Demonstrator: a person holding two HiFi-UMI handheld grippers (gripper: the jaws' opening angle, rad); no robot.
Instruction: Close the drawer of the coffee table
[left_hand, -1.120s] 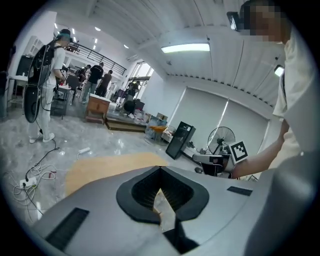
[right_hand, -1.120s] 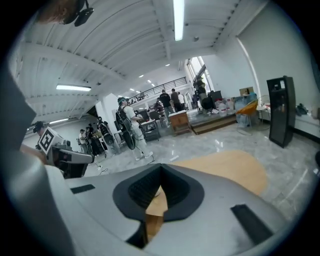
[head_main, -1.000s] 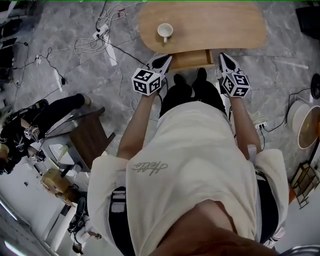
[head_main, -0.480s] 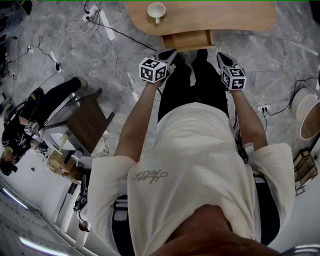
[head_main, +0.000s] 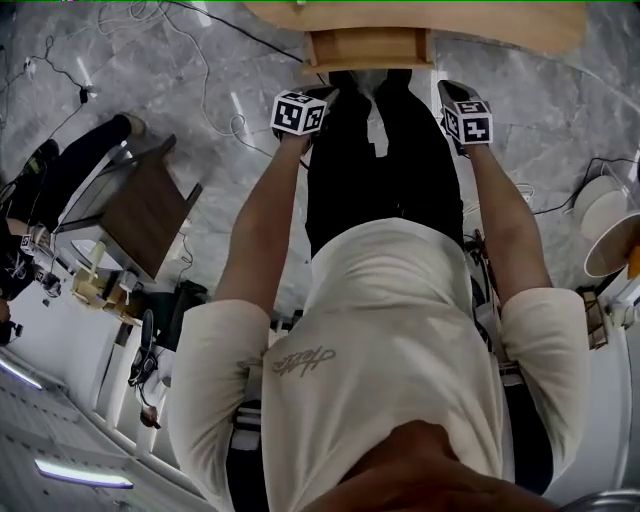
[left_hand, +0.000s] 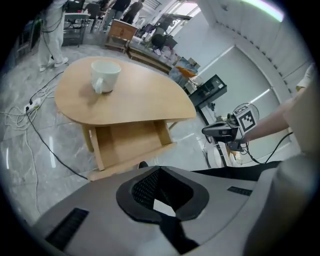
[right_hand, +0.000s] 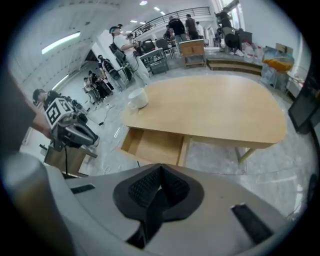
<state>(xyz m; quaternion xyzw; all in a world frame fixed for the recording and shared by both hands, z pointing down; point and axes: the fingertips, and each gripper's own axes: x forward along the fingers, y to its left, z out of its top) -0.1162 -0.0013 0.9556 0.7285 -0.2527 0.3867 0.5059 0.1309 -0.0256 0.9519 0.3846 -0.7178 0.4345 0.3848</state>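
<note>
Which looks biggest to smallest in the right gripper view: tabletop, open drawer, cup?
1. tabletop, by far
2. drawer, pulled open beneath it
3. cup, smallest, though farther from the camera

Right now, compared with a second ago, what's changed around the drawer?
The left gripper and right gripper have drawn back from the drawer toward the person; the coffee table has slid to the head view's top edge, the cup out of that view. Nothing taken or let go. The drawer stays open, both grippers shut, empty.
</note>
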